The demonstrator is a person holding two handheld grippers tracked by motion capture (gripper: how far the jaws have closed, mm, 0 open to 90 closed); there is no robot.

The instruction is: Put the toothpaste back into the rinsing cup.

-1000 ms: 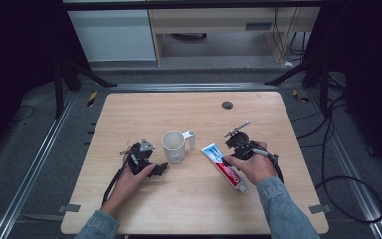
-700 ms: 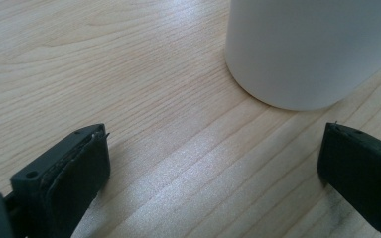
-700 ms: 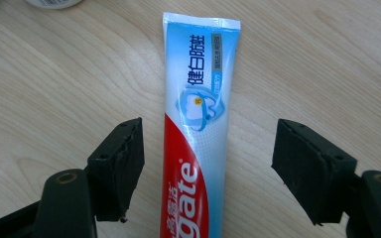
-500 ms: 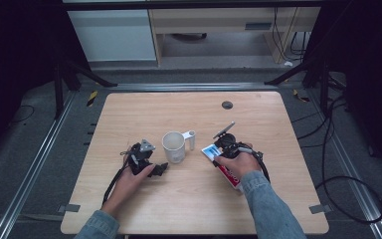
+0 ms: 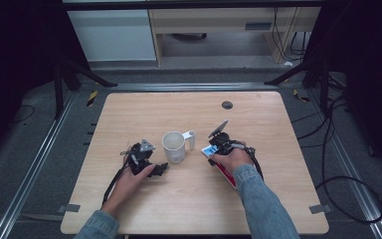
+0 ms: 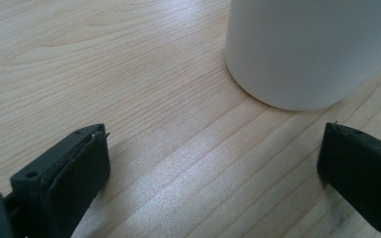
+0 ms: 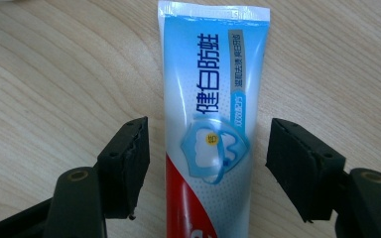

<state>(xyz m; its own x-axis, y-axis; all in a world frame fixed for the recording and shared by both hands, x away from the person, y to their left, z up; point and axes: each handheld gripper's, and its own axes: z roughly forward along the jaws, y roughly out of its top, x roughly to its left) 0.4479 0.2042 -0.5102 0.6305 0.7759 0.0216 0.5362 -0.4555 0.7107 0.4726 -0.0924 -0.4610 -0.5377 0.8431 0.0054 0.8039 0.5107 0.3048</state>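
Toothpaste tube [image 7: 209,124] is seen flat on the tabletop [image 5: 258,119] right of the white mug [image 5: 174,147], straddled by the spread right claw [image 7: 207,158]. Closing on it seems next. Left claw [image 6: 213,163] is held spread beside the mug.

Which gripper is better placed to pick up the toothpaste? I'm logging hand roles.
Right. The right gripper is open astride the toothpaste tube; the left gripper faces the mug.

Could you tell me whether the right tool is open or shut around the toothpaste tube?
Open. In the right gripper view the right tool has its jaws on either side of the tube, with table showing in both gaps.
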